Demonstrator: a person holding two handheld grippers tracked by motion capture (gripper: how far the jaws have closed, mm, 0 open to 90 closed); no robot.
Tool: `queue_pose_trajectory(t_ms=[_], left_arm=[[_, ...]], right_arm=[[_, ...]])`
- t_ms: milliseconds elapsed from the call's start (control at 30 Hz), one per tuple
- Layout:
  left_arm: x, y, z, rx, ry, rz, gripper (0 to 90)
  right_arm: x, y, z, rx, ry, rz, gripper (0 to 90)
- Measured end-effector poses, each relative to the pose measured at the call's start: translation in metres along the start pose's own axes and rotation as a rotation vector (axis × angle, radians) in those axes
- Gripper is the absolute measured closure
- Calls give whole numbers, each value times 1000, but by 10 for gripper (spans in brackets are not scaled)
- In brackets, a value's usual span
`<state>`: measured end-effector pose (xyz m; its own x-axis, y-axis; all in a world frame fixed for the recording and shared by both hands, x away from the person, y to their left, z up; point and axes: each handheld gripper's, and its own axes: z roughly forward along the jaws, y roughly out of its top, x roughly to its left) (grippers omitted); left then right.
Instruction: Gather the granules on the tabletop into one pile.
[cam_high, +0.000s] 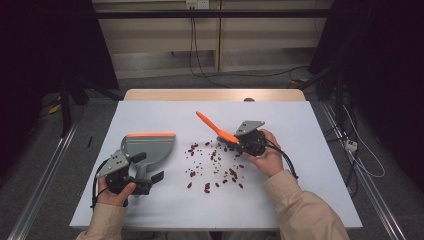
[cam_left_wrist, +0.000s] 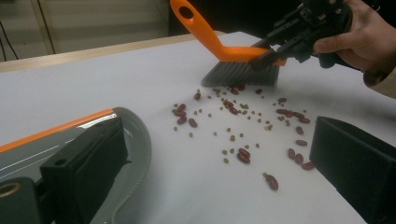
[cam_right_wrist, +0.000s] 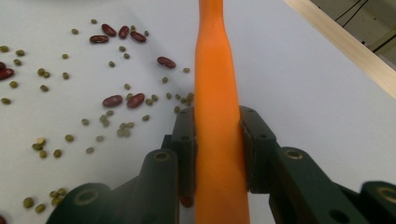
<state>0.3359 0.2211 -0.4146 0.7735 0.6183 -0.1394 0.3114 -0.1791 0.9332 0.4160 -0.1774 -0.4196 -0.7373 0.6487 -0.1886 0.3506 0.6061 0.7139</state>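
A grey dustpan (cam_high: 150, 146) with an orange lip lies at the table's left, also seen as the dustpan (cam_left_wrist: 135, 140) under my left jaw. My left gripper (cam_high: 148, 167) sits at the pan's handle, and in its own view the left gripper (cam_left_wrist: 222, 140) has its jaws wide apart with bare table between them. Red and small green beans (cam_high: 215, 165) are scattered mid-table. My right gripper (cam_high: 234, 137) is shut on the orange brush (cam_high: 212, 127). Its bristles (cam_left_wrist: 240, 74) touch the table at the beans' far edge. The handle (cam_right_wrist: 217, 70) is clamped between both pads.
The white table (cam_high: 300, 190) has a wooden strip (cam_high: 215, 95) along its far edge. Cables (cam_high: 360, 155) trail on the floor to the right, and a metal rail (cam_high: 45, 180) runs along the left. Dark stands flank the back.
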Motion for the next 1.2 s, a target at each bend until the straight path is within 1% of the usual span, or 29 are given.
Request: queue_pose_trajectory(t_ms=[200, 233, 267, 333, 367, 500, 667, 833, 1133, 1200], left_arm=[[-1, 1, 0, -2, -2, 0, 40], [-1, 1, 0, -1, -2, 4, 40], [-1, 1, 0, -1, -4, 2, 40], [-1, 1, 0, 2, -4, 8, 40], [-1, 1, 0, 2, -4, 8, 40], [-1, 1, 0, 1, -4, 5, 40], [-1, 1, 0, 1, -4, 5, 40], [-3, 1, 0, 1, -4, 4, 40], [-4, 2, 0, 1, -7, 5, 40], [-4, 2, 0, 1, -5, 5, 40]], right_arm=[[8, -2, -5, -7, 27, -8, 712], [9, -2, -6, -5, 28, -18, 712], [11, -2, -6, -6, 31, -12, 713], [14, -3, -8, -11, 38, -14, 712], [15, -3, -8, -10, 38, -21, 712], [19, -4, -11, -14, 52, -21, 713], [25, -4, -15, -13, 64, -33, 712], [30, -5, -18, -16, 84, -31, 713], [38, -8, -24, -30, 103, -30, 713], [40, -8, -25, -32, 101, -41, 713]])
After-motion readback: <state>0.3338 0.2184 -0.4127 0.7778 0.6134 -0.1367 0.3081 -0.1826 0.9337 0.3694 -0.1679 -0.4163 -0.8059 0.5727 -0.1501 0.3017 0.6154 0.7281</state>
